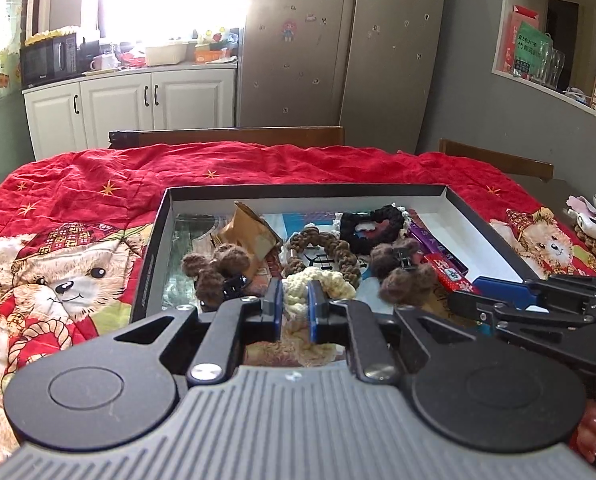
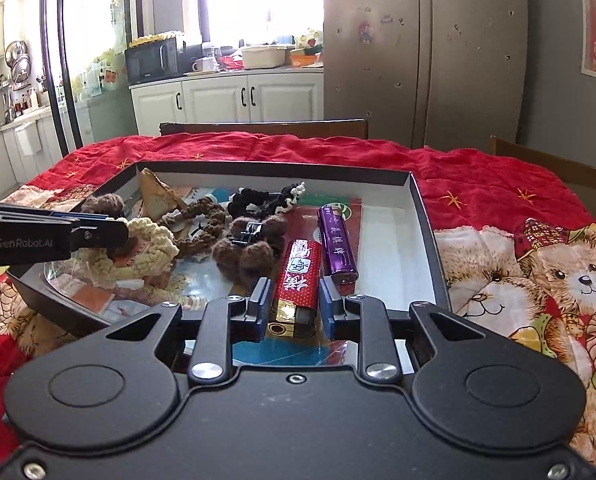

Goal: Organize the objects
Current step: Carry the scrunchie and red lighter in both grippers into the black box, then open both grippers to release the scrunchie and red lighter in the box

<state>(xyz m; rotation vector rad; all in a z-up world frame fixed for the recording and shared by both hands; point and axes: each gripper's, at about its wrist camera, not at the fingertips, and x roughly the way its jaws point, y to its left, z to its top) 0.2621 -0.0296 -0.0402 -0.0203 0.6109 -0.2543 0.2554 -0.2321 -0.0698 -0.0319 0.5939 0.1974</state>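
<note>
A shallow black box with a white lining sits on a red bear-print cloth. It holds crocheted hair ties and clips. My left gripper is shut on a cream crocheted hair tie over the box's near edge. My right gripper stands open around the near end of a red lighter, jaws apart from it on both sides. A purple lighter lies just right of it. Brown pom-pom clips, a brown braided tie and a black tie lie inside.
Small items lie on the cloth at the far right. Wooden chair backs stand behind the table. White cabinets and a fridge are beyond. The right gripper's body reaches in beside my left one.
</note>
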